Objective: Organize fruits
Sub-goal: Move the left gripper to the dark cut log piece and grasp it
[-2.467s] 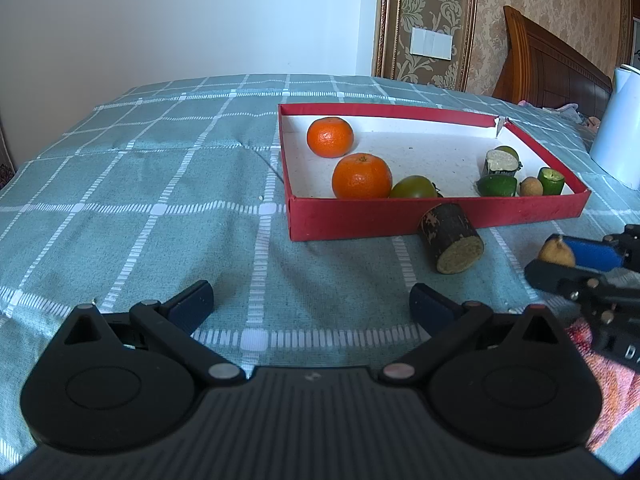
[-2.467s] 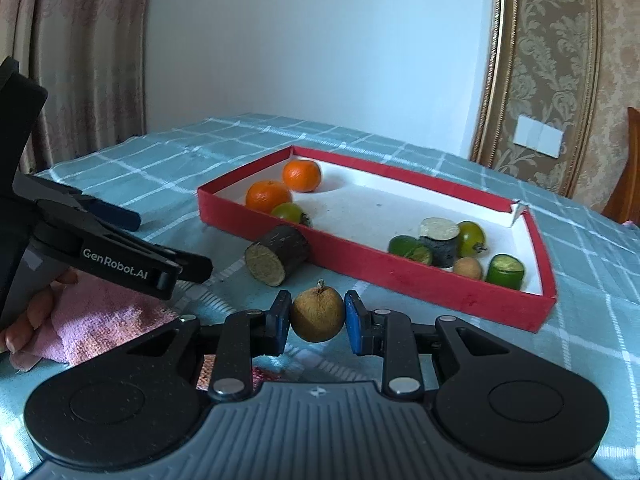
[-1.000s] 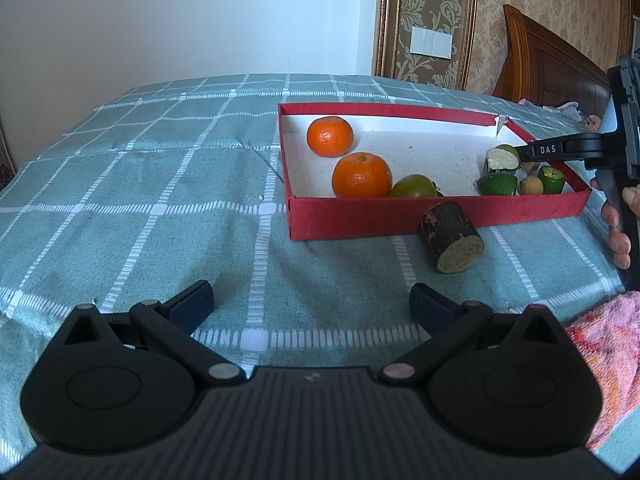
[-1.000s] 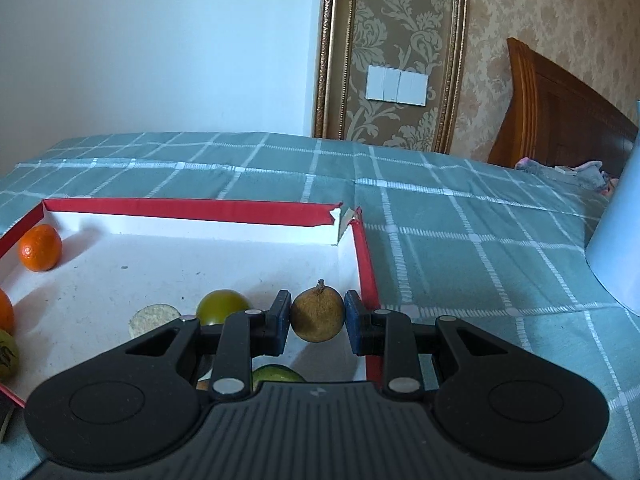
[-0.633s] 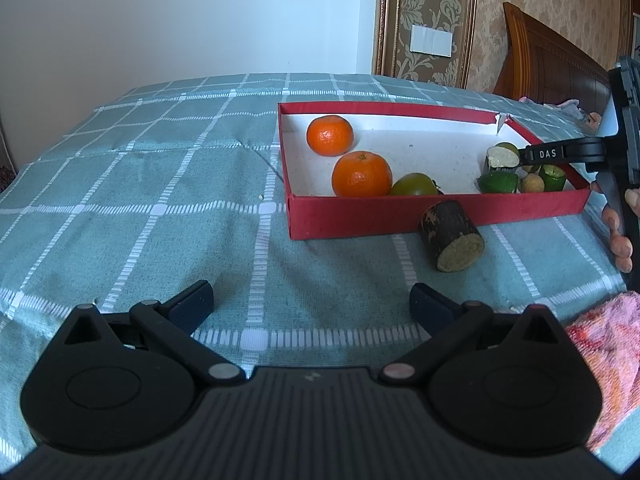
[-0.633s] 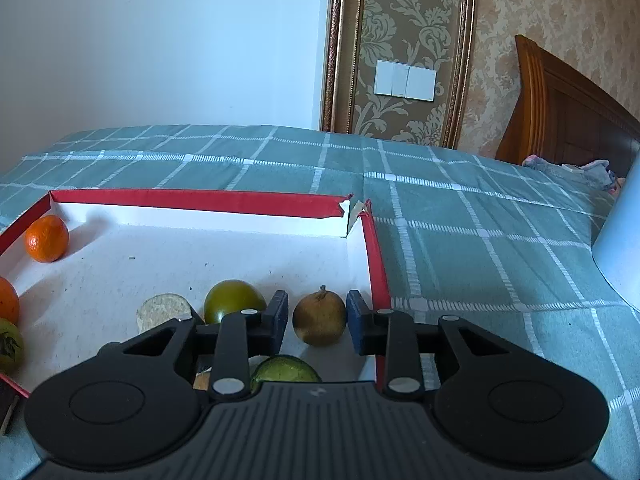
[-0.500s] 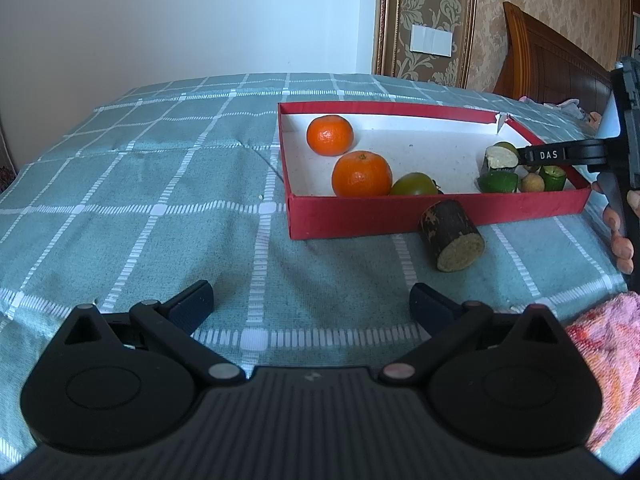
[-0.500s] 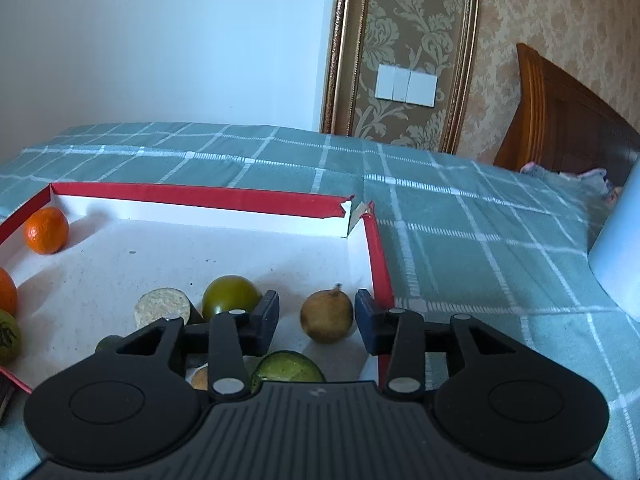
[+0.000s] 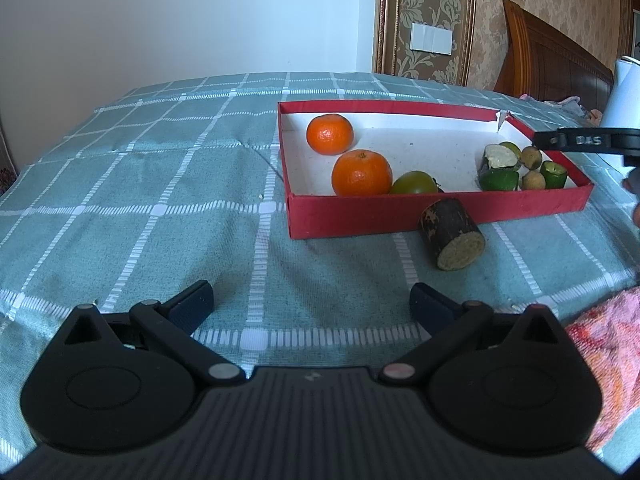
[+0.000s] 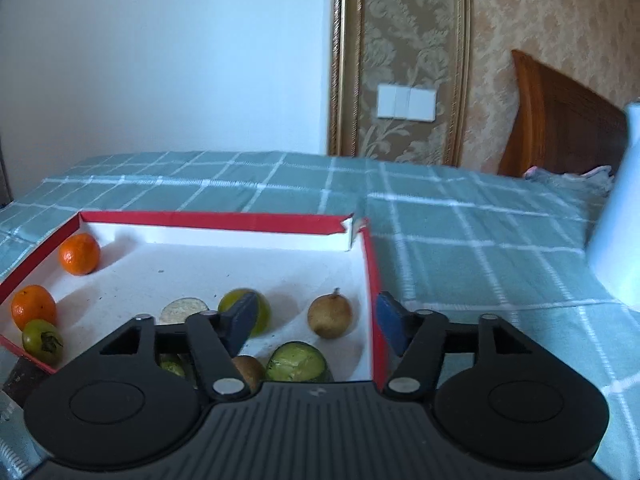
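The right tongs (image 10: 316, 322) are seen with jaws that have just been opening; they stand apart, and nothing is pressed by the pads. The small brown fruit (image 10: 329, 316) is seen lying free on the white floor of the red box (image 10: 208, 220), just inside the right wall, between the two blue pads (image 10: 390, 322) in the view but touched by neither. A green-yellow fruit (image 10: 262, 312) is partly covered by the left pad, and a cut green piece (image 10: 296, 362) lies nearer the camera. Two oranges (image 10: 79, 254) and a green tomato-like fruit (image 10: 42, 342) are found at the box's left end.

The left tongs (image 9: 312, 306) are held wide open over the checked bedcover (image 9: 160, 184), with nothing between the pads. Beyond them, a dark cut cylinder (image 9: 452, 234) lies on the cover, touching or just beside the box's front wall. A pink cloth (image 9: 608, 344) is seen at the right edge.
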{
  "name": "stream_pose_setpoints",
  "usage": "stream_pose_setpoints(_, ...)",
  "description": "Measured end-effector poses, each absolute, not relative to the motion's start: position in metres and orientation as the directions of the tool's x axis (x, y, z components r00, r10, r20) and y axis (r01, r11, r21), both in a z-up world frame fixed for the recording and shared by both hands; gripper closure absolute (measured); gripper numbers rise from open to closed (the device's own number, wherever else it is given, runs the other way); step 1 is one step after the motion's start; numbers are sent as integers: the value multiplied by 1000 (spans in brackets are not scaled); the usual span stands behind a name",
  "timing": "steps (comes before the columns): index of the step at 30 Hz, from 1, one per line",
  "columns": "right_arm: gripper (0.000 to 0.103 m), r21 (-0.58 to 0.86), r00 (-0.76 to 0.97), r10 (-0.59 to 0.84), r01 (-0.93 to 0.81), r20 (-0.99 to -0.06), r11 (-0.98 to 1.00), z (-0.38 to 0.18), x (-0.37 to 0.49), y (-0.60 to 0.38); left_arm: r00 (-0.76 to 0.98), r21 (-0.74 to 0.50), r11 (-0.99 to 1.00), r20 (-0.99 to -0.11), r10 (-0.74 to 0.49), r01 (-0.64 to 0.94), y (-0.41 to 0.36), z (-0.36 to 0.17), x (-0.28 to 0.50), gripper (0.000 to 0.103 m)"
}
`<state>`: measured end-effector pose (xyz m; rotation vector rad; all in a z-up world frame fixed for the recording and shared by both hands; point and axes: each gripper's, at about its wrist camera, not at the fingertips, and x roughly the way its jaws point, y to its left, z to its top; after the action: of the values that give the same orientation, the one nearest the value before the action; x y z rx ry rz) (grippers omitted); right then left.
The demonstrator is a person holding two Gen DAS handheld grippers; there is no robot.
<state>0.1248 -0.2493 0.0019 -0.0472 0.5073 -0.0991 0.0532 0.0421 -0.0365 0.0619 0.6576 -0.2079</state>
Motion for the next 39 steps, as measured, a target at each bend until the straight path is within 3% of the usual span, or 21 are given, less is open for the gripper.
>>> stream_pose_setpoints(4,24,-80,891,-153,131,-428,988,15,101,-255,771,-8,977,-613,-172,211,42,-36,53,0)
stream_pose_setpoints(15,24,-47,879,108,-146,-465,988,6,45,-248,771,-8,977,-613,-171,211,42,-36,53,0)
stream_pose_setpoints(18,24,-51,843,160,-216,-513,975,-2,48,-239,773,-7,978,-612,-170,210,41,-36,53,0)
stream_pose_setpoints(24,24,-90,807,100,-187,-582,978,-16,53,-228,797,26,985,-591,-124,173,31,-31,44,0)
stream_pose_setpoints(29,24,-81,791,73,-153,-608,985,-22,56,-233,809,-11,975,-555,-191,223,16,-15,39,0)
stream_pose_setpoints(39,9,-105,792,23,-110,-611,988,-27,60,-235,771,-41,961,-587,-246,275,-22,-10,55,0)
